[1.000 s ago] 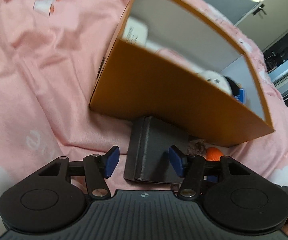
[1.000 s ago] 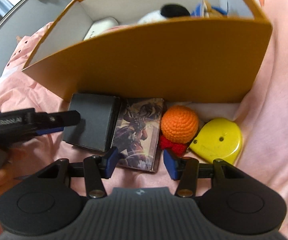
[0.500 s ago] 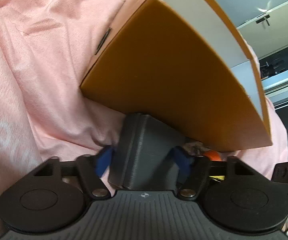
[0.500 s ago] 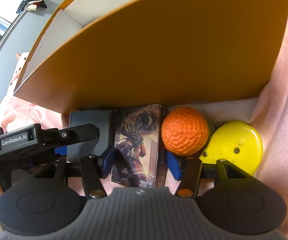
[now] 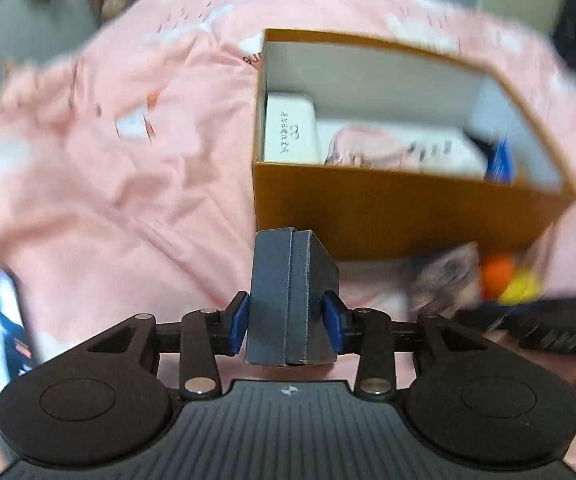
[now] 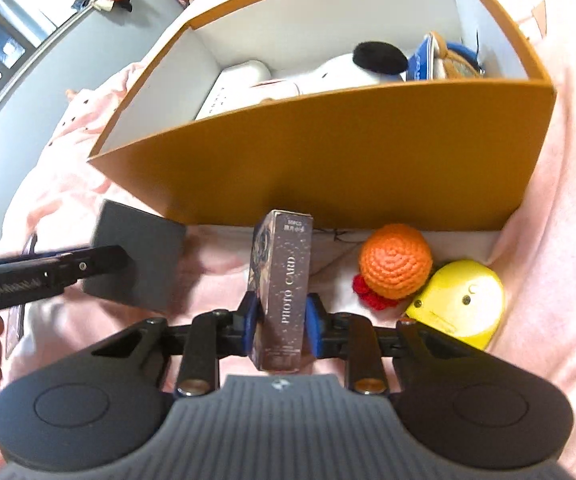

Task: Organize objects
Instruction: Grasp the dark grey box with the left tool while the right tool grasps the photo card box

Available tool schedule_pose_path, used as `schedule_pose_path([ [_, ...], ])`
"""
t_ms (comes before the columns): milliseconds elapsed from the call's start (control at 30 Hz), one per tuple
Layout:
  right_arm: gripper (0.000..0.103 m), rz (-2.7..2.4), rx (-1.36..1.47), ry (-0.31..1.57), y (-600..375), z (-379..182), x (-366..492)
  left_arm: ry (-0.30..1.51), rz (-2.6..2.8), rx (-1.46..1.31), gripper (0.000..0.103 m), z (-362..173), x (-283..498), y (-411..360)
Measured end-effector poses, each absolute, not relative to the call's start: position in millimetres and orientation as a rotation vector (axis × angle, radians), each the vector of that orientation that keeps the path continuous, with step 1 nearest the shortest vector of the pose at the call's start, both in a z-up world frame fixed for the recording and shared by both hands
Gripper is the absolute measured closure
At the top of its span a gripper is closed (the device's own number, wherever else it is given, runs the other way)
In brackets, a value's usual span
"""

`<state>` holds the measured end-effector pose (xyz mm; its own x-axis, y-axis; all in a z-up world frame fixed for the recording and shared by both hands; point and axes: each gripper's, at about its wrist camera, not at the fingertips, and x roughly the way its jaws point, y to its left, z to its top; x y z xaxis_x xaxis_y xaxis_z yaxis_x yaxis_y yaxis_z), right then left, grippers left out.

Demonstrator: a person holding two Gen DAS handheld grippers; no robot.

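Since a moment ago: both boxes are now off the pink bed cover (image 6: 560, 184) and standing on end between the jaws; before, they were lying flat in front of the orange box (image 6: 368, 168).
Left gripper (image 5: 286, 322): its jaws are closing on the dark grey box (image 5: 288, 296) — the blue pads are pressing on its two sides, and it is hanging in the air just in front of the orange box's near wall.
Right gripper (image 6: 280, 324): its jaws are closing on the photo card box (image 6: 281, 288), holding it upright by its thin sides, low down, near the bottom end.
Still waiting: the orange knitted ball (image 6: 396, 266) and the yellow tape measure (image 6: 458, 304) are lying on the bed cover, touching each other, right by the orange box's wall.
Inside the orange box: a white box (image 5: 290, 128), a soft toy (image 6: 352, 68) and some other things are already filling much of it.
Doing it well: I think both boxes are needing a lift higher than the near wall first — then a move forward over the opening.
Watch out: the card box is tall and gripped low, so it may be tipping if the hand is moving fast; slow is better.
Where to put them: the free spots are looking small, so lowering each box gently into a gap seems best.
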<state>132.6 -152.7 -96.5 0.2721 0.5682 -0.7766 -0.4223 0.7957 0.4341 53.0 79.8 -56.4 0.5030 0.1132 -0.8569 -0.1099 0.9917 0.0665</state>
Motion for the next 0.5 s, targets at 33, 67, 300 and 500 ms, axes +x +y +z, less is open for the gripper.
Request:
schedule_pose_path([
  [33, 0.076, 0.664, 0.138, 1.108, -152, -96, 130, 1.051, 0.131, 0.038, 0.059, -61, 58, 79],
  [67, 0.076, 0.66, 0.131, 1.108, -152, -96, 128, 1.062, 0.126, 0.053, 0.06, -66, 62, 73],
  [300, 0.076, 0.651, 0.15, 1.134, -156, -98, 130, 1.064, -0.038, -0.044, 0.053, -79, 67, 67],
  [500, 0.076, 0.649, 0.167, 1.137, -157, -100, 136, 1.075, -0.167, -0.266, 0.041, -82, 72, 82],
])
